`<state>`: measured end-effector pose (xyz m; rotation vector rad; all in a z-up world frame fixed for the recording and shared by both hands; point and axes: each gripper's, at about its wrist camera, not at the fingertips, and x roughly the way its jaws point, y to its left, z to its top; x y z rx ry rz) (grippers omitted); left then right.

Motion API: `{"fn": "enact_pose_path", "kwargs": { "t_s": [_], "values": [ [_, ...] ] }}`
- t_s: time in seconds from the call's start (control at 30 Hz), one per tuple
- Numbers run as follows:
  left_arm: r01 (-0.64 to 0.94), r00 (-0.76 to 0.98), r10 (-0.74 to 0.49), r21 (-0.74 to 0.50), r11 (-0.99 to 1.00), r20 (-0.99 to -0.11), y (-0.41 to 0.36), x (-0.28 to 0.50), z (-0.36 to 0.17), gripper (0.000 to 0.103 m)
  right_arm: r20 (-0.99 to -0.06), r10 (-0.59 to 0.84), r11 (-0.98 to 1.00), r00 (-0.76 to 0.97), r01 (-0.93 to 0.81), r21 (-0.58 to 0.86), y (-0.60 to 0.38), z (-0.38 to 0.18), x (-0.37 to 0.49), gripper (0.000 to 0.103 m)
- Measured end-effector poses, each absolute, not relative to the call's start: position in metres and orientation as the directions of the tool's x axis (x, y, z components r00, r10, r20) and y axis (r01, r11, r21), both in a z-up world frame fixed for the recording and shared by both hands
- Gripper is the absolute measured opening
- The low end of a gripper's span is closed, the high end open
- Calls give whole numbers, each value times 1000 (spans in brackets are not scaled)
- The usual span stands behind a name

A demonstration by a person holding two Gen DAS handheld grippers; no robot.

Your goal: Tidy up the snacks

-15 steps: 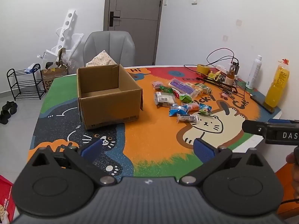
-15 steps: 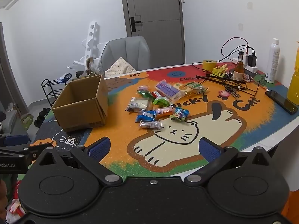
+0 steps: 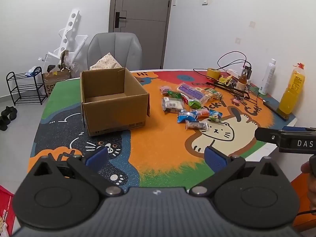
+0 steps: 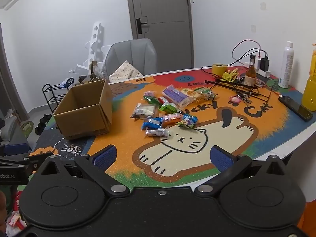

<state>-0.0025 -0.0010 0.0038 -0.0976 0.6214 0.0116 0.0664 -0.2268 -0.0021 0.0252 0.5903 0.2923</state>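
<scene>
Both the left hand-held gripper [image 3: 156, 156] and the right hand-held gripper [image 4: 165, 158] are spread wide, nothing held. The snack packets [image 4: 167, 106] are heaped on the table [image 4: 122, 148], beside the empty cardboard box [image 4: 85, 112]. Neighbouring packets could be dragged or two pinched together, since they overlap.

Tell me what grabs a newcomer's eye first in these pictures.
The bright cat-print mat covering the table hits first. On it, left of centre, stands an open cardboard box, which looks empty, and just right of it lies a loose heap of snacks. Both grippers, left and right, hang open over the mat's near edge, holding nothing.
</scene>
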Motion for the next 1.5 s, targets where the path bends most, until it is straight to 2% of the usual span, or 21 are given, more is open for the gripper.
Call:
{"fn": "enact_pose_path", "kwargs": {
  "t_s": [1.5],
  "values": [
    [-37, 821, -25, -96, 995, -571, 0, -2, 5, 103, -548, 270, 962, 791, -249, 115, -234, 1, 71, 103]
  ]
}}
